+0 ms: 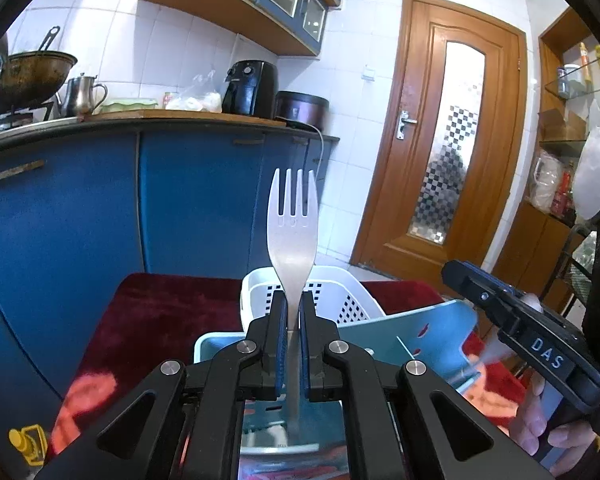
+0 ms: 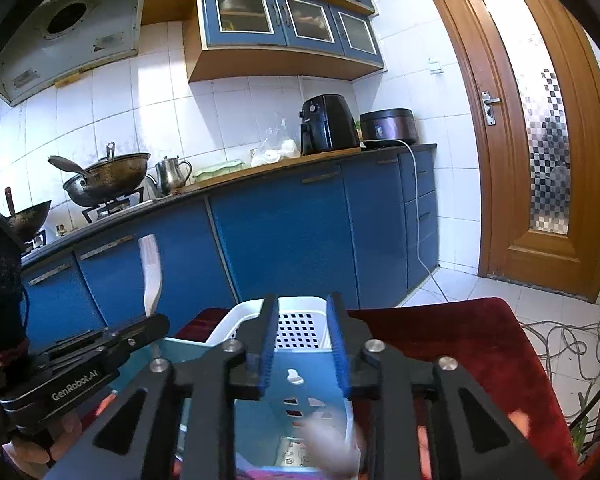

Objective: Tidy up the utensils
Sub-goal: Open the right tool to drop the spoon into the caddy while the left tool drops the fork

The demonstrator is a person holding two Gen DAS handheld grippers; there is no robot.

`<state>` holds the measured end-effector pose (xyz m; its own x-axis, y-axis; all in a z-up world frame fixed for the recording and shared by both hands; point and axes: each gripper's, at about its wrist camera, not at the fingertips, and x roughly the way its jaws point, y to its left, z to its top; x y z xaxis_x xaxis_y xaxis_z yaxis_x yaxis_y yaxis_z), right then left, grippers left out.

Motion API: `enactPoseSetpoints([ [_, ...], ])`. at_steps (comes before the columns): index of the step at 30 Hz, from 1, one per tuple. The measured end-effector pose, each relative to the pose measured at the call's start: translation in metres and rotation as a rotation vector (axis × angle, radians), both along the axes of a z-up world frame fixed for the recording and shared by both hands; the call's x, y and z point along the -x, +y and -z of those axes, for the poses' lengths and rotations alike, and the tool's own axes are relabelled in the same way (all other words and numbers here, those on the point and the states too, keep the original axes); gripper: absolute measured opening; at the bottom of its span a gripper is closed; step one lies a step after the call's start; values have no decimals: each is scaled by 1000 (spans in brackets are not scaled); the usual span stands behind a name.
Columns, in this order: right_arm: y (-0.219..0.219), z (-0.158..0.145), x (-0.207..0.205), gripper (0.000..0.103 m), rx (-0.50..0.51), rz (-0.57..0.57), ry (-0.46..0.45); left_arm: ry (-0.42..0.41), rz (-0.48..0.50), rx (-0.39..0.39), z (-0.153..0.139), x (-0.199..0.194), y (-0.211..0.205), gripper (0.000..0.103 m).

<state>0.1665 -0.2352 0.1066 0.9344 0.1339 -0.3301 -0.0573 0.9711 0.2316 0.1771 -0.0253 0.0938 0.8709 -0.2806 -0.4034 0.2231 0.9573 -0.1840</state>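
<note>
My left hand-held gripper (image 1: pixel 293 312) clamped on pale plastic fork (image 1: pixel 293 224), upright above light-blue slotted caddy (image 1: pixel 412 332). Right hand-held gripper (image 2: pixel 303 334) apart, empty. Lower fork straight, handle first; release inside compartment.

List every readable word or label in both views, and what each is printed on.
"DAS": white letters on the side of the right tongs, seen from the left wrist.
"GenRobot.AI": on the side of the left tongs, seen from the right wrist.
Print at the bottom of the light blue basket: too blurred to read.
</note>
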Motion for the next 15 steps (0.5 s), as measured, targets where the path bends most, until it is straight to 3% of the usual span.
enactPoseSetpoints([
  [3,0,-5,7,33,-10,-3,-8,18,7,9,-2,1,1,10],
  [8,0,-11,17,34,-19,-9,-12,38,22,17,-6,4,1,30],
  [15,2,-17,31,35,-19,-9,6,39,32,17,-12,11,2,36],
])
